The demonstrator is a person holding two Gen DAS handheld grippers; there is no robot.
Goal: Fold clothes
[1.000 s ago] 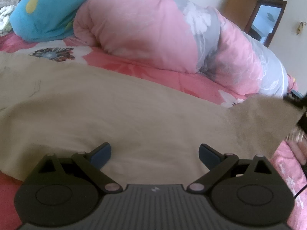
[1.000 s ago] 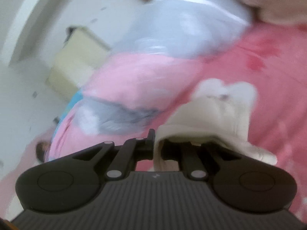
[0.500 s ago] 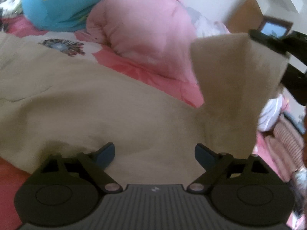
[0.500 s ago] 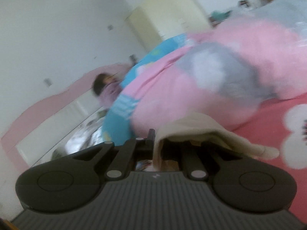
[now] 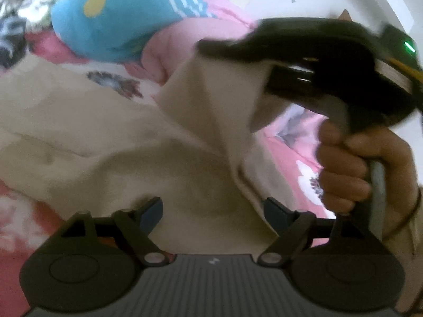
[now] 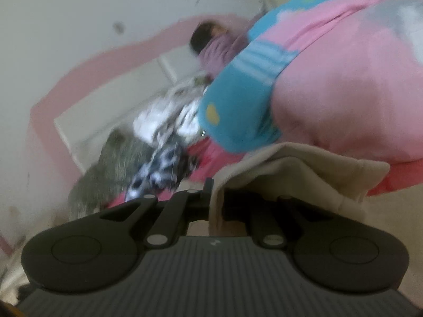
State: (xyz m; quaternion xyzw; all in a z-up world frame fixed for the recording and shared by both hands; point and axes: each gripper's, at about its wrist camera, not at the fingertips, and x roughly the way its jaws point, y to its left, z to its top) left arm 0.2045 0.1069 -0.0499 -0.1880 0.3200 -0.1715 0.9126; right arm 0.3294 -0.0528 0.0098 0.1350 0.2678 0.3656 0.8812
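Presently the right gripper is clenched on a lifted fold of the beige garment spread across the pink bed, while the left gripper, jaws apart and just narrowing, hovers over the cloth without pinching it.

Ahead of the left gripper, between its spread jaws: flat beige cloth garment, low and passable. Blocked to the upper right by the lifted beige flap hanging from the right gripper and by the hand on its handle. Beyond, walled off by a bulky pink quilt and a rounded blue pillow.
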